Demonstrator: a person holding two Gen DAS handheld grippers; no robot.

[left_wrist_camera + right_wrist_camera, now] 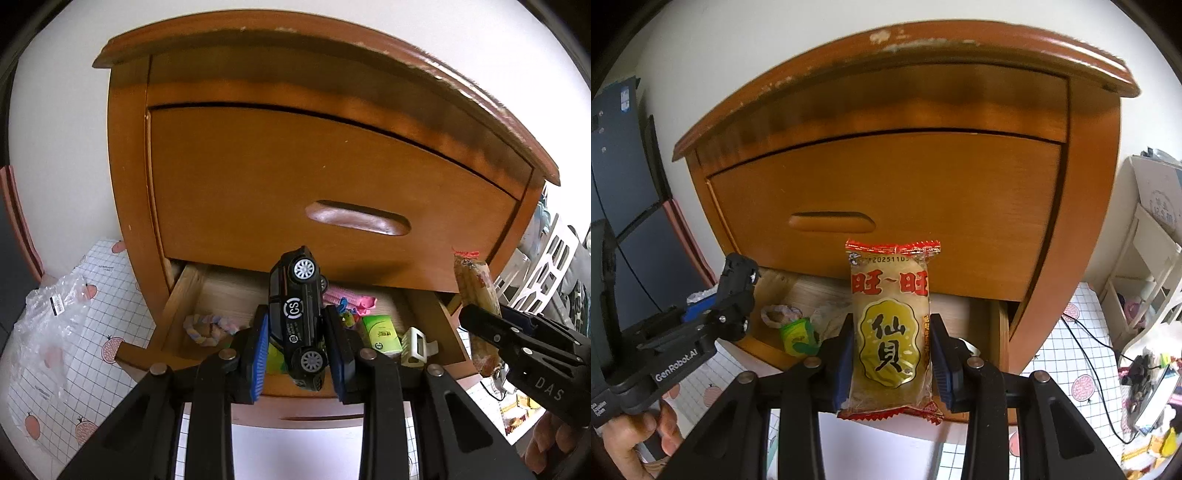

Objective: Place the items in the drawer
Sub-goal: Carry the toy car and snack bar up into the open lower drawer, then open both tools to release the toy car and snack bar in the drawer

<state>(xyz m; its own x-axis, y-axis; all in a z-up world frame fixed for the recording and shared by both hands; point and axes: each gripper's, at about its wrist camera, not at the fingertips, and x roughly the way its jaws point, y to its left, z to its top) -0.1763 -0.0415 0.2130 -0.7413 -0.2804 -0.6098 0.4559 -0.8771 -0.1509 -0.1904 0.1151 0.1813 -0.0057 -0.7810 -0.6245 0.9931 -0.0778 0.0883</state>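
Observation:
My left gripper (297, 345) is shut on a black toy car (299, 314) turned on its side, wheels facing me, above the open lower drawer (184, 295) of a wooden nightstand. My right gripper (892, 354) is shut on a rice cracker packet (890, 328), red and yellow, held upright over the same drawer (1001, 325). In the left wrist view the right gripper (480, 321) and its packet (474, 284) hang over the drawer's right side. In the right wrist view the left gripper (738, 295) shows at the drawer's left.
The drawer holds a pastel braided ring (205, 328), a green packet (382, 334), a pink item (351, 299) and a white clip (417, 345). The upper drawer (332, 184) is closed. A crumpled plastic bag (48, 314) lies left on the grid-patterned floor mat; white shelving (1141, 273) stands right.

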